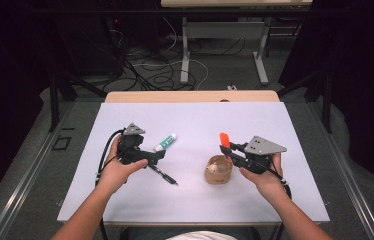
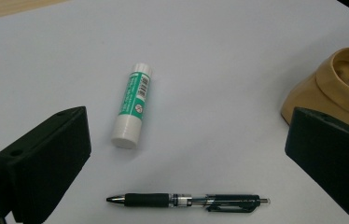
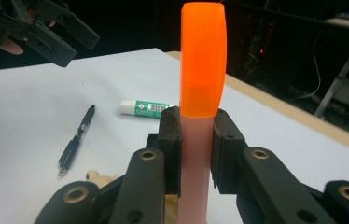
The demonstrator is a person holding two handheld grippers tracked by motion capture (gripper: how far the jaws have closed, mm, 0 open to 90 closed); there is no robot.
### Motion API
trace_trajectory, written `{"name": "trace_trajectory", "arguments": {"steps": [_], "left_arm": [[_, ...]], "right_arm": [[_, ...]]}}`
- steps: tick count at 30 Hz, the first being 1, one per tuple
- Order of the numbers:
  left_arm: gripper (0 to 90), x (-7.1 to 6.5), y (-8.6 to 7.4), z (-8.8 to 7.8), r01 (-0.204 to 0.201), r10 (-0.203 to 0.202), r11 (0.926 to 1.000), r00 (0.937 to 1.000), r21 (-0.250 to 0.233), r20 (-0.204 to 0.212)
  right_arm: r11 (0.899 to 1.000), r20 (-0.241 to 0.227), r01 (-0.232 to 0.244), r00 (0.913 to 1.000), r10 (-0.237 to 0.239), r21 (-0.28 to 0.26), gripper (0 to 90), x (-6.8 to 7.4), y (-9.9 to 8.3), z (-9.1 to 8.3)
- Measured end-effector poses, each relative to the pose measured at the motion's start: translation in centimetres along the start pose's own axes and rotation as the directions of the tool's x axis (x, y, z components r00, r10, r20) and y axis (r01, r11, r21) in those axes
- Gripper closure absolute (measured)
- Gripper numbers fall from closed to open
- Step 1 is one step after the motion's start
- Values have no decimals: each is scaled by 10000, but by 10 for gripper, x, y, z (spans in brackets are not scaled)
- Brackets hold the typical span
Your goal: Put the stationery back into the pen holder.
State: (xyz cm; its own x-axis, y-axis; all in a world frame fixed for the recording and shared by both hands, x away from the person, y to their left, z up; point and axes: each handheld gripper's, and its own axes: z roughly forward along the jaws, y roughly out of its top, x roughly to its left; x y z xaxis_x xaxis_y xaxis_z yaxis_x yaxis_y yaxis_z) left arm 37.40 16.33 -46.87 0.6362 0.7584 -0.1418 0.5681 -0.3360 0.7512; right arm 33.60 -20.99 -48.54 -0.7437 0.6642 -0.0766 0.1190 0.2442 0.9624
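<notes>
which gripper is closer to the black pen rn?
Left. The left gripper hangs right above the black pen, jaws open with nothing between them. The right gripper is across the table by the tan holder, shut on an orange-capped marker.

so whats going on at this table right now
A person works at a white table with tongs in each hand. The right tongs are shut on an orange-capped marker, held upright near a tan ear-shaped holder. The left tongs are open with nothing between them, hovering over a black pen lying flat and a green-and-white glue stick lying beyond it.
</notes>
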Motion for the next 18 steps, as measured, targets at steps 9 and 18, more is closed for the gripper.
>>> {"name": "trace_trajectory", "arguments": {"steps": [9,18], "left_arm": [[4,2,-9,3,121,-122,9998,9999,-139,-70],[4,5,-17,6,189,-189,9998,9998,-92,-105]], "right_arm": [[9919,1,-1255,9921,1256,-202,774,-2,-22,3],[9898,-156,-1394,9902,1390,-310,773,-3,-32,12]]}}
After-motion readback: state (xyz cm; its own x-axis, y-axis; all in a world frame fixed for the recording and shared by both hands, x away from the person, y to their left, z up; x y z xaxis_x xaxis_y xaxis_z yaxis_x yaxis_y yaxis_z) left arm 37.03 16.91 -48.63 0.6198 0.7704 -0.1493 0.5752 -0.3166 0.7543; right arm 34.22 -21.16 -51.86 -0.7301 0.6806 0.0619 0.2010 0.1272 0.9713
